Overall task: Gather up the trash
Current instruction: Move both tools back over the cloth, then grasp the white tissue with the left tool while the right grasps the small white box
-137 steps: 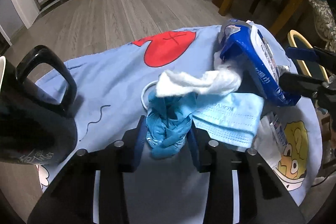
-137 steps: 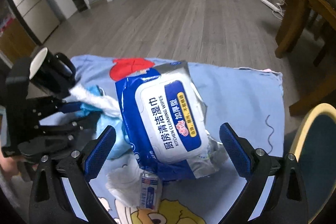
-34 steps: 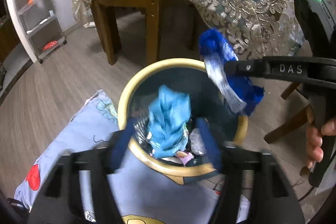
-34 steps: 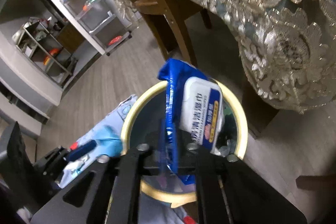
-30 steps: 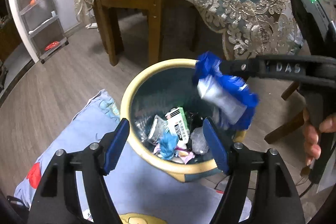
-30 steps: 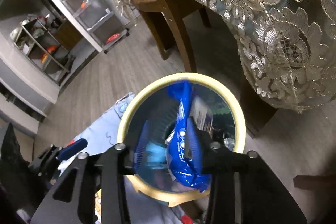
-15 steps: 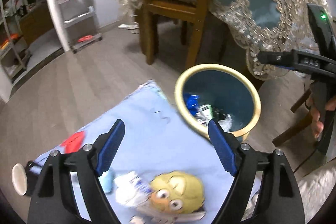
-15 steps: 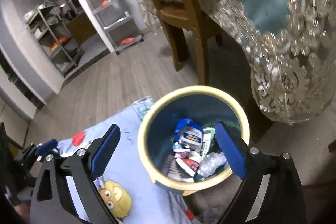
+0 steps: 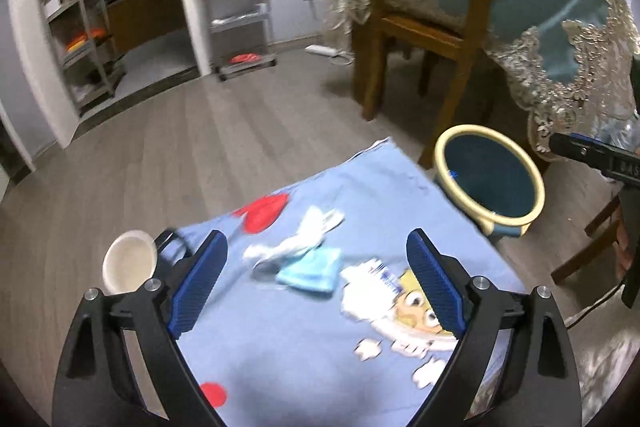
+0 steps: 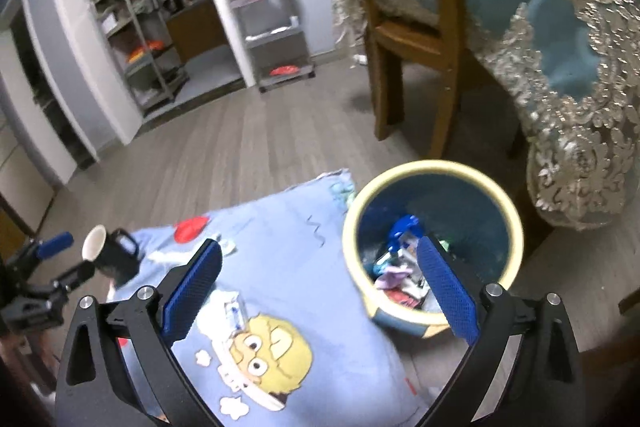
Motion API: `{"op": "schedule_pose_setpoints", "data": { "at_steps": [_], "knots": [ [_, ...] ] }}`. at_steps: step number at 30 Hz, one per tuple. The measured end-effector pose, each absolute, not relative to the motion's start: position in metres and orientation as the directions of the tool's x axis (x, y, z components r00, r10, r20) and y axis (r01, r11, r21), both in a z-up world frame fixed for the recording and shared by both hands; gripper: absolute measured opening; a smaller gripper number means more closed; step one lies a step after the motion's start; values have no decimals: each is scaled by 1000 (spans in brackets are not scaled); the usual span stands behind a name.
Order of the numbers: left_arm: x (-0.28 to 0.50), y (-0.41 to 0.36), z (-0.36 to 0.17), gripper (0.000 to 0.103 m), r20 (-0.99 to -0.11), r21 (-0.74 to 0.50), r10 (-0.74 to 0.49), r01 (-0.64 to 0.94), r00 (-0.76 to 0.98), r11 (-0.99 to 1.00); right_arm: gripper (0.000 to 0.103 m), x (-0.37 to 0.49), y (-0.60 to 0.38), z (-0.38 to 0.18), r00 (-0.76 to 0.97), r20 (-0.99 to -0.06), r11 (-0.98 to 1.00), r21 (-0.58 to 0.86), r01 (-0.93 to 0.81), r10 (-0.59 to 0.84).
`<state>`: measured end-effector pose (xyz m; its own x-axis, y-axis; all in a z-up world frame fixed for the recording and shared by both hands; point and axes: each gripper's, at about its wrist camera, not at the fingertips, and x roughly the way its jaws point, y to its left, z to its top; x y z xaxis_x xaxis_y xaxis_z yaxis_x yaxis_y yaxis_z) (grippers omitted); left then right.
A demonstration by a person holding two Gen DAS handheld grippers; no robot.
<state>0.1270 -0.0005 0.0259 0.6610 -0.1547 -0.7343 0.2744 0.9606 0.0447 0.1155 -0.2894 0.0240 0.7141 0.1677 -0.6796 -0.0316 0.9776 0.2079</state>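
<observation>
Dropped since the earlier frame: blue glove and wipes pack [image 10: 404, 227], now in the bin [image 10: 516, 227]. Left gripper [image 9: 316, 281] and right gripper [image 10: 320, 287] fingers just spread wide, empty. Still on the counter [image 9: 280, 343]: white tissue [image 9: 296, 247], blue mask [image 9: 314, 269], small packet [image 9: 376, 275]

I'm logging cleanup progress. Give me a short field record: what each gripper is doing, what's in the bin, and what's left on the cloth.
left gripper: jaws just opened, nothing between them
right gripper: jaws just opened, nothing between them
bin: beside the cloth, holds blue wipes pack and other trash
cloth: white tissue, blue mask and small packet left
mug: at cloth's left edge, tipped
</observation>
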Motion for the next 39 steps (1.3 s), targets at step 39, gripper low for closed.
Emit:
{"op": "schedule_pose_setpoints", "data": {
  "at_steps": [39],
  "knots": [
    [217, 17, -100, 89, -834, -4, -144, 255, 533, 967, 63, 163, -137, -156, 383, -886, 961, 200, -193, 261]
  ]
}}
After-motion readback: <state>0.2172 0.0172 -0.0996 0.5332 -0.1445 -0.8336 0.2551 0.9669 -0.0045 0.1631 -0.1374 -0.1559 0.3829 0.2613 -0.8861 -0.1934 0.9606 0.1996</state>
